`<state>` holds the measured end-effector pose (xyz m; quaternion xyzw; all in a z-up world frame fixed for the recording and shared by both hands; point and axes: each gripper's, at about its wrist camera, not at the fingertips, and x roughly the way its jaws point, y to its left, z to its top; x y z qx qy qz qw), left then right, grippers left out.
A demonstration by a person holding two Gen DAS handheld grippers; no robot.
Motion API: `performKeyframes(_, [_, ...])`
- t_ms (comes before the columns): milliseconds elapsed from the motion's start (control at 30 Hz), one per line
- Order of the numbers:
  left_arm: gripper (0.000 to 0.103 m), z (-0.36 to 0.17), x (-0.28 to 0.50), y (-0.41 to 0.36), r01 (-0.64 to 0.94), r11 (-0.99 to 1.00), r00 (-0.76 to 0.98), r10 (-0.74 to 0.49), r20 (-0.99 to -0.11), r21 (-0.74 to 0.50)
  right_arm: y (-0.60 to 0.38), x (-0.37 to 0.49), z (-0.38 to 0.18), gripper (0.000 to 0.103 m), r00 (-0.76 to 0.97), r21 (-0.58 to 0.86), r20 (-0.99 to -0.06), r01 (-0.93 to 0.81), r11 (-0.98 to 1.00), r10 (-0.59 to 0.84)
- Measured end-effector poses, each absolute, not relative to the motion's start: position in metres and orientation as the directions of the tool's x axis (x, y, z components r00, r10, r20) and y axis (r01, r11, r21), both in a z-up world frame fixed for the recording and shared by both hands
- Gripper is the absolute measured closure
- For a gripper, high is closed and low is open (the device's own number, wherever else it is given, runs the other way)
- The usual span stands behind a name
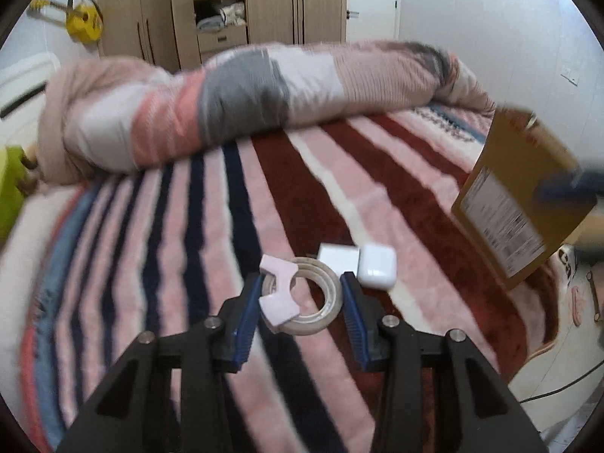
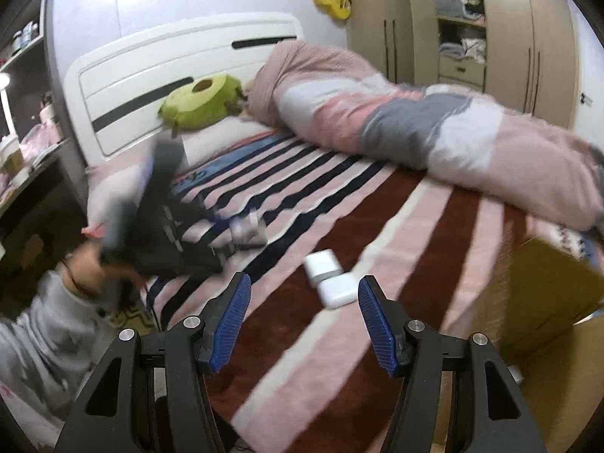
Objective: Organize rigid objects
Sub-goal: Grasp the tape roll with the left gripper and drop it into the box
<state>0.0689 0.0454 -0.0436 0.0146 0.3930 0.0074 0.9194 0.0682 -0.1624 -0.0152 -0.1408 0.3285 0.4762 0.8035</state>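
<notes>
In the left wrist view a roll of clear tape (image 1: 315,300) with a pink foam piece (image 1: 278,294) on its left side sits between the fingers of my left gripper (image 1: 302,290), which is closed against its sides just above the striped blanket (image 1: 396,196). A white earbud case (image 1: 377,266) and a white square charger (image 1: 338,258) lie just beyond. In the right wrist view my right gripper (image 2: 304,294) is open and empty above the blanket; the two white objects lie ahead, one (image 2: 321,264) beside the other (image 2: 337,292). The left gripper shows blurred at left (image 2: 241,232).
A brown cardboard box stands at the bed's right edge (image 1: 524,196) (image 2: 543,287). A rolled pink and grey duvet (image 1: 234,102) lies across the far side. A green plush (image 2: 200,102) rests by the white headboard (image 2: 181,75). A wardrobe (image 1: 226,7) stands behind.
</notes>
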Motion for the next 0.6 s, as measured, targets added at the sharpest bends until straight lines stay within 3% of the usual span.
performKeyframes(167, [0.064, 0.039, 0.062, 0.020, 0.119, 0.992, 0.757, -0.058, -0.651, 0.050, -0.142, 0.064, -0.073, 0.047, 0.282, 0.140, -0.687, -0.853, 0.503, 0.670])
performKeyframes(333, [0.064, 0.089, 0.081, -0.047, 0.326, 0.945, 0.742, -0.238, -0.627, 0.027, -0.122, 0.100, -0.131, 0.047, 0.444, 0.011, -0.705, -0.773, 0.635, 0.553])
performKeyframes(467, [0.064, 0.098, 0.110, -0.110, 0.478, 0.878, 0.665, -0.358, -0.656, 0.005, -0.106, 0.130, -0.158, 0.045, 0.502, -0.066, -0.711, -0.744, 0.664, 0.492])
performKeyframes(600, [0.064, 0.085, 0.151, -0.163, 0.554, 0.832, 0.581, -0.395, -0.712, -0.010, -0.095, 0.143, -0.168, 0.045, 0.459, -0.047, -0.736, -0.768, 0.639, 0.498])
